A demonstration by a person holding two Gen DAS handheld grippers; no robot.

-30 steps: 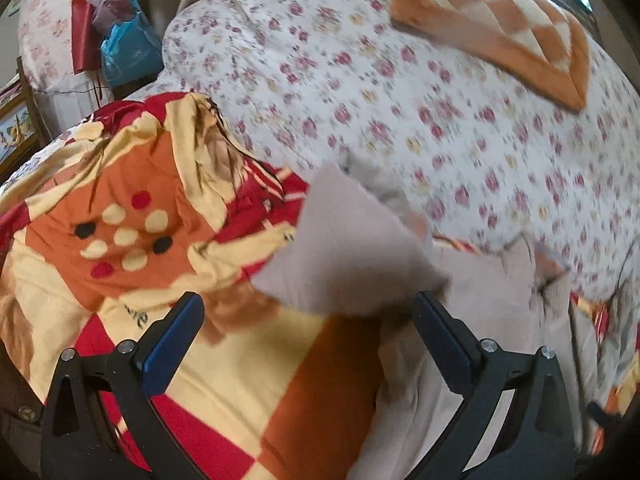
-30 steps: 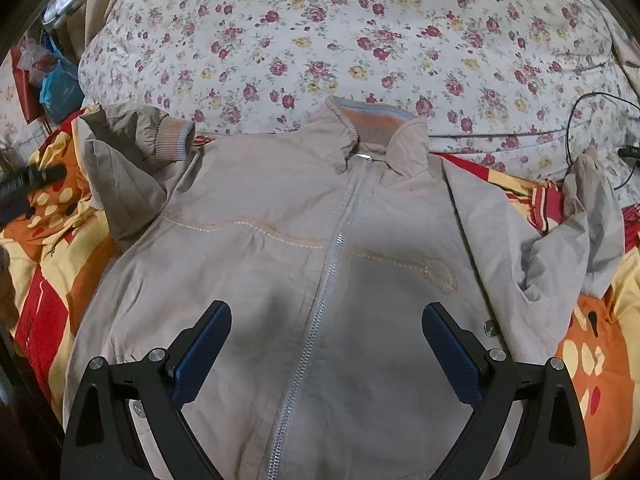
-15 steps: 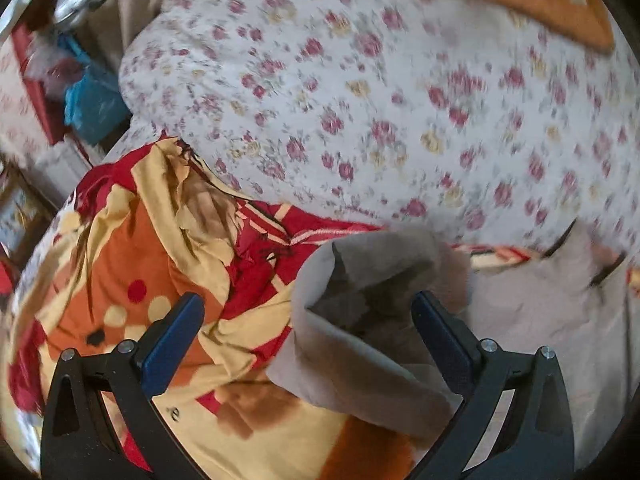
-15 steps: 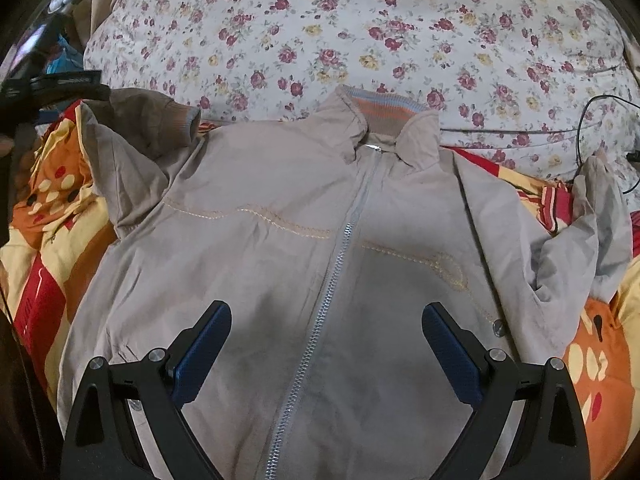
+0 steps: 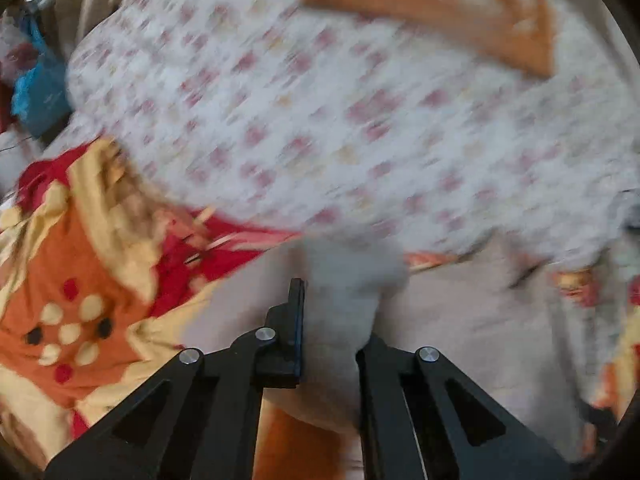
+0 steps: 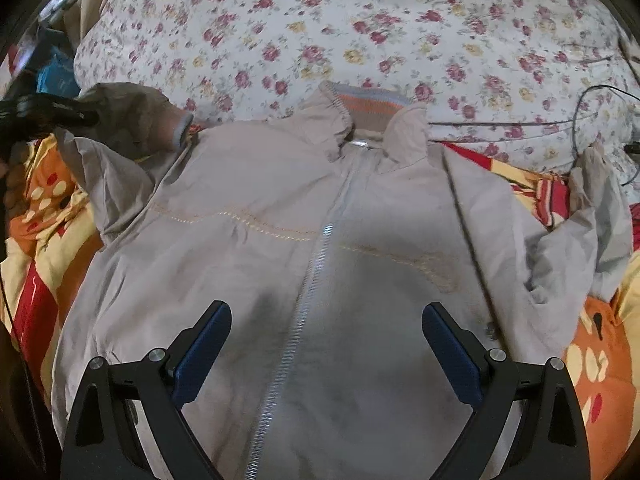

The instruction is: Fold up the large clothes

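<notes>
A beige zip-up jacket (image 6: 304, 264) lies face up on a bed, zipper closed, collar toward the floral duvet. My left gripper (image 5: 332, 320) is shut on the jacket's left sleeve (image 5: 344, 304) near the cuff; the view is blurred by motion. In the right wrist view the left gripper (image 6: 76, 114) holds that sleeve (image 6: 132, 120) at the far left. My right gripper (image 6: 326, 340) is open and empty, hovering above the jacket's lower front. The other sleeve (image 6: 588, 216) lies crumpled at the right.
A white floral duvet (image 6: 360, 32) bulges behind the jacket. A red, orange and yellow blanket (image 5: 80, 280) covers the bed under it. An orange checked cushion (image 5: 460, 4) lies on the duvet. A black cable (image 6: 580, 120) runs at the right. Blue bags (image 5: 36, 92) sit far left.
My left gripper has closed on the left sleeve near the cuff. My right gripper has stayed open above the jacket.
</notes>
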